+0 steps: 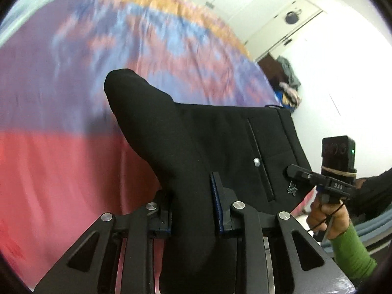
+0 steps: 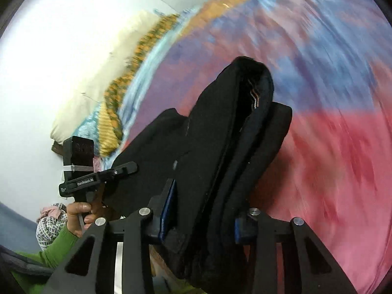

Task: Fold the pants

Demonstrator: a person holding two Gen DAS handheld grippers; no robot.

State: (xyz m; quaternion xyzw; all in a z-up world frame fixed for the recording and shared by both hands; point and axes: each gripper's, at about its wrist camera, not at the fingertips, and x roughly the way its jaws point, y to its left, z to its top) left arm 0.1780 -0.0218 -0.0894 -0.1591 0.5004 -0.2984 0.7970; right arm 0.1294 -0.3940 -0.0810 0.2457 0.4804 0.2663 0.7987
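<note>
The black pants (image 1: 210, 147) hang in the air above the bed, folded into a thick bundle, with a back pocket and silver button facing the left wrist camera. My left gripper (image 1: 193, 210) is shut on one end of the bundle. My right gripper (image 2: 203, 210) is shut on the other end, where several stacked layers of the pants (image 2: 220, 147) stand up between its fingers. Each gripper shows in the other's view, the right one (image 1: 301, 174) at the pants' right edge and the left one (image 2: 122, 169) at their left edge. The background is motion-blurred.
A bedsheet in pink, purple, blue and orange (image 1: 61, 134) fills the space below the pants and also shows in the right wrist view (image 2: 343, 134). A cream pillow (image 2: 98, 78) lies at the bed's far end. White wardrobe doors (image 1: 281, 5) and a clothes pile (image 1: 289, 83) stand beyond.
</note>
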